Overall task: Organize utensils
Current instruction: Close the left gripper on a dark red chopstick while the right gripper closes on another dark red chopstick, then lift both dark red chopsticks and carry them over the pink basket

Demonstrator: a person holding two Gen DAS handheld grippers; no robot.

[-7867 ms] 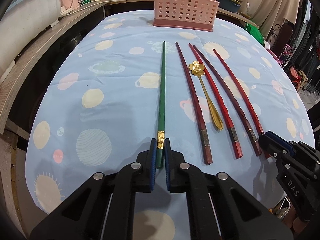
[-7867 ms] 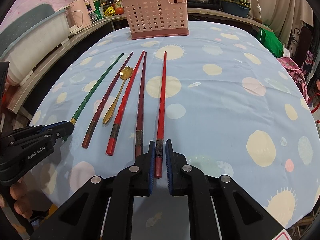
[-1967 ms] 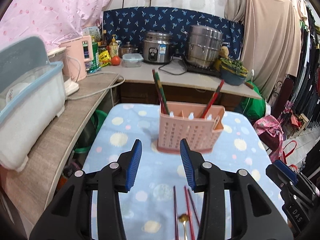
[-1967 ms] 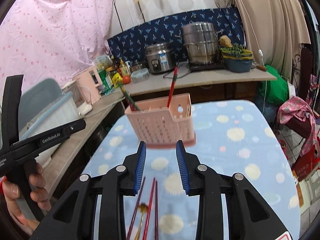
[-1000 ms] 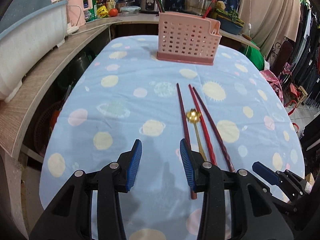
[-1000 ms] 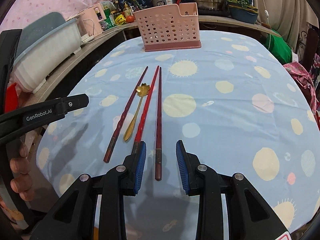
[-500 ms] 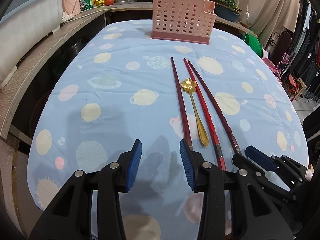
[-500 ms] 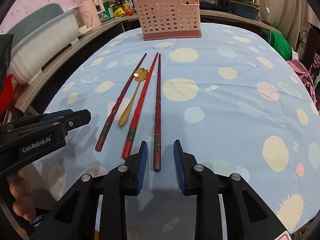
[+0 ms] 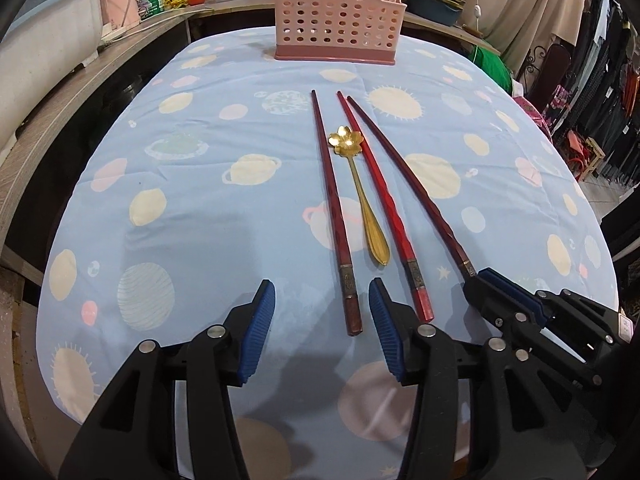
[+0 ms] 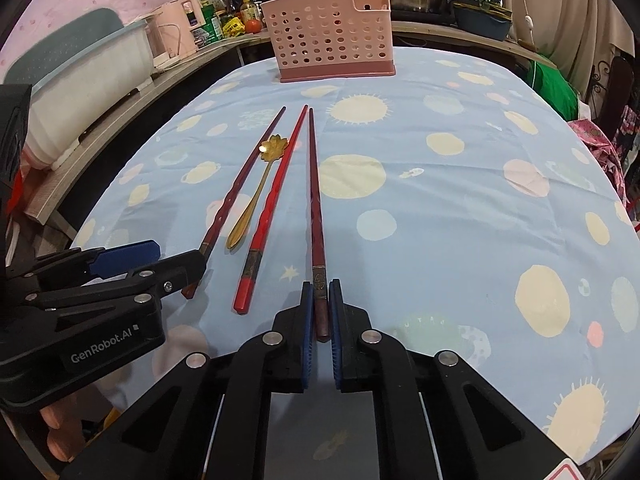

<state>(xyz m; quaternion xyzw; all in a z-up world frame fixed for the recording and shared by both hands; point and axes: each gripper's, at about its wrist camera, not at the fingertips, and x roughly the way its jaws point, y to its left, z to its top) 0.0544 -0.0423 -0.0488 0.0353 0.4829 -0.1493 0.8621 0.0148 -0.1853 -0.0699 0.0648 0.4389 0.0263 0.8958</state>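
Note:
Three chopsticks and a gold flower-bowl spoon (image 9: pixel 357 182) lie side by side on the blue tablecloth. My left gripper (image 9: pixel 322 297) is open, its jaws on either side of the near end of the left dark-red chopstick (image 9: pixel 334 216). My right gripper (image 10: pixel 320 298) is shut on the near end of the right dark-red chopstick (image 10: pixel 314 192), which still lies on the cloth. The bright red chopstick (image 10: pixel 274 200) lies between them. The pink perforated utensil basket (image 9: pixel 338 16) stands at the table's far end and holds chopsticks.
A wooden counter (image 9: pixel 60 92) runs along the left with a white bin (image 10: pixel 88 80). Pots and bottles stand behind the basket. Clothes hang at the right (image 9: pixel 600 80). The table's front edge is just under both grippers.
Both grippers came down from the basket to the table's near edge. The right gripper closed on the right chopstick's end. The left gripper moved right and now brackets the left chopstick's end.

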